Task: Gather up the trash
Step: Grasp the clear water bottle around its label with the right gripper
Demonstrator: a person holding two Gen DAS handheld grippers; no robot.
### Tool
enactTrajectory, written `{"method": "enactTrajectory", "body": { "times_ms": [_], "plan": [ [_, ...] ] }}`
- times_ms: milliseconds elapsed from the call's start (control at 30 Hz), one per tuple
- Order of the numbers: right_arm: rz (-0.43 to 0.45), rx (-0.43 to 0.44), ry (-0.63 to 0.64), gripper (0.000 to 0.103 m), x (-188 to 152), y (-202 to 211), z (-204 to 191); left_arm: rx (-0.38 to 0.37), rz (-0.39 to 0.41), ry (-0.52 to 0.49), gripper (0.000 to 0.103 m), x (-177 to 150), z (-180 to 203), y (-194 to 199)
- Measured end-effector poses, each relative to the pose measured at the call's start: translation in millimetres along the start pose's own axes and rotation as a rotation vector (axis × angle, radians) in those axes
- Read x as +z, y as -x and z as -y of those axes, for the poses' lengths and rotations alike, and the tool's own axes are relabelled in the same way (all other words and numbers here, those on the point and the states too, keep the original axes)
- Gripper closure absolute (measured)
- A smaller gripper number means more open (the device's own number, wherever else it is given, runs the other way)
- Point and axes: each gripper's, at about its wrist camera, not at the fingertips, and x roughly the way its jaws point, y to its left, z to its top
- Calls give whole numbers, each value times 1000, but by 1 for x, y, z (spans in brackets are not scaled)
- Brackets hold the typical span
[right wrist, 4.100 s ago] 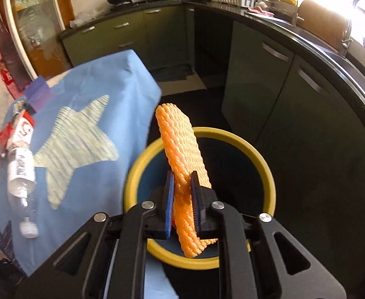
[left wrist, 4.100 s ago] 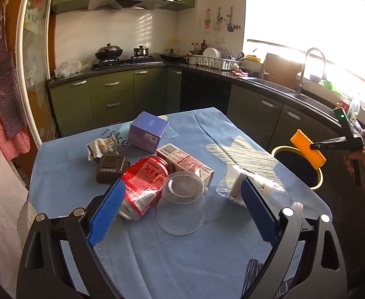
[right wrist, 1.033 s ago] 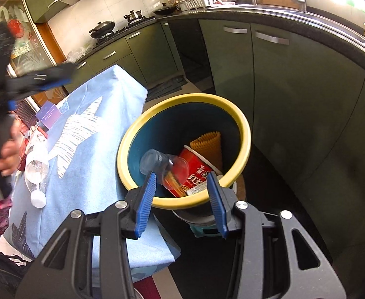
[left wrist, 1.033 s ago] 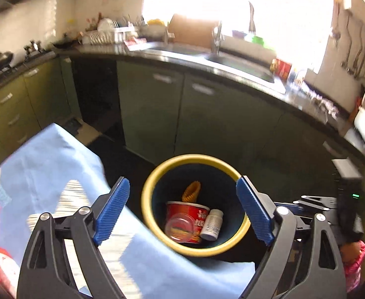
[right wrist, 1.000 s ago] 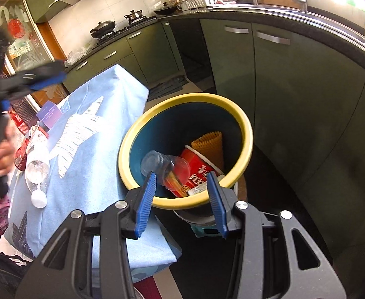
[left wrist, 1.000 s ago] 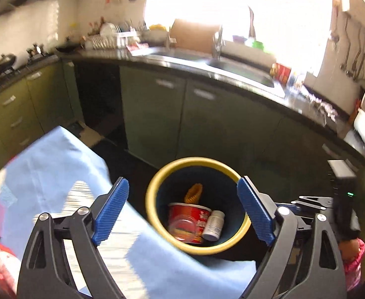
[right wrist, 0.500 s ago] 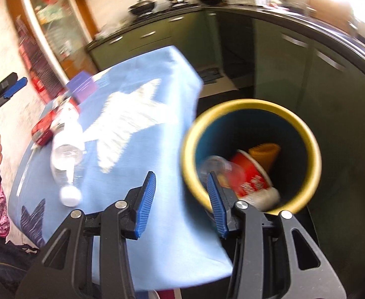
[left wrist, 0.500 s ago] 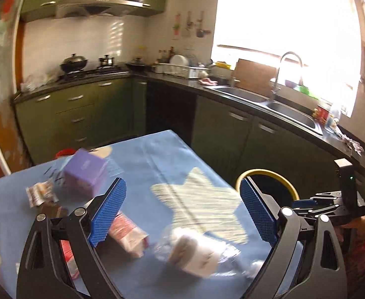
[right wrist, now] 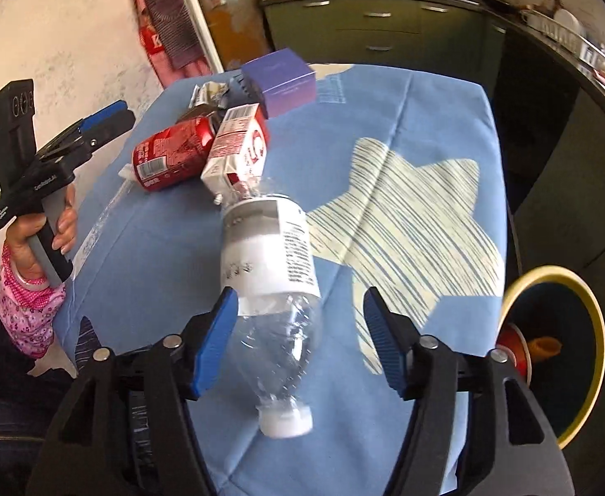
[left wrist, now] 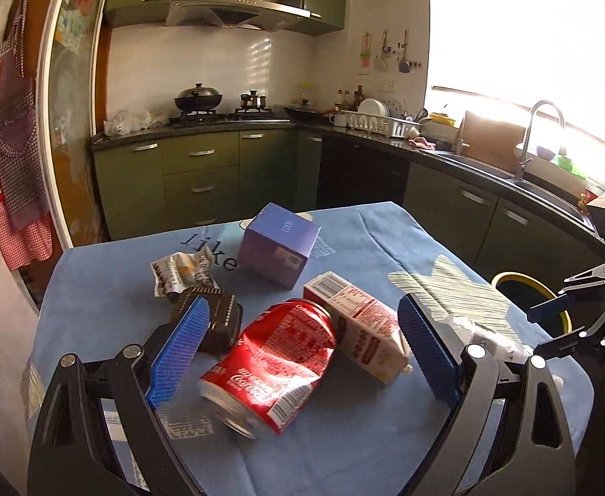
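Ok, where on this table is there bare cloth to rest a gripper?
Free: the pale star patch between the plastic bottle and the table's bin-side edge. Crowded: the far-left cluster, where red can, milk carton, purple box, wrapper and dark tray sit packed together.

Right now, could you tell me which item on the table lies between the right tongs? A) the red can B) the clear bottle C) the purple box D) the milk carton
B: the clear bottle lies on its side between the opening right tongs, whose pads are not pressing it.
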Motion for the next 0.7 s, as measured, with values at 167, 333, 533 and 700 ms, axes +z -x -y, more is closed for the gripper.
{"method": "enactTrajectory", "body": {
  "times_ms": [167, 333, 533, 700],
  "plan": [
    [-115, -36, 79, 31, 23, -32, -21, 7, 13, 26, 10, -6, -8, -2],
    [-211, -74, 134, 31, 29, -62, -29, 17, 1, 6, 8, -8, -2, -6],
    [-240, -120, 168, 31, 24, -74, -34, 6, -21, 9, 8, -12, 2, -12],
    [-241, -134, 162, 31, 11, -75, -33, 10, -26, 10, 8, -15, 1, -14]
  ]
}}
